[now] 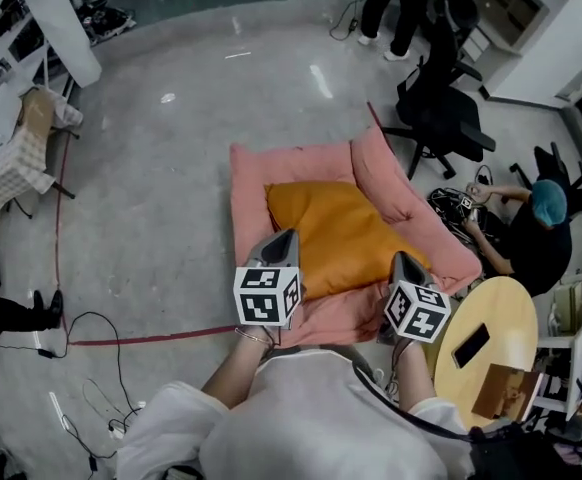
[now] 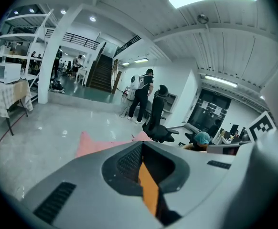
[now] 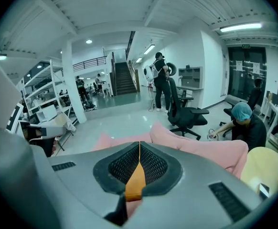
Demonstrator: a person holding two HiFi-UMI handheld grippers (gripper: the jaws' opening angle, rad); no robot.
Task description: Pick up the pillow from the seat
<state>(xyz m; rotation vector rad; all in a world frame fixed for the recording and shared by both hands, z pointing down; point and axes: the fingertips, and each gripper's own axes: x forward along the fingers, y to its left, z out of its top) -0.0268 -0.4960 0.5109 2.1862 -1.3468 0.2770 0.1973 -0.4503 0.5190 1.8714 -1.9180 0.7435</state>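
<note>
Your white shirt (image 1: 311,418) fills the bottom of the head view, and just past it you hold both tools over the near end of the pink seat (image 1: 256,173). The left gripper (image 1: 281,238) has its jaws pressed together at the seat's near left, above the pillow's edge, and the right gripper (image 1: 402,261) is closed just as tight at the seat's near right. The orange pillow (image 1: 341,230) lies flat in the middle of the seat, and only a thin orange strip of it shows through each shut slit.
</note>
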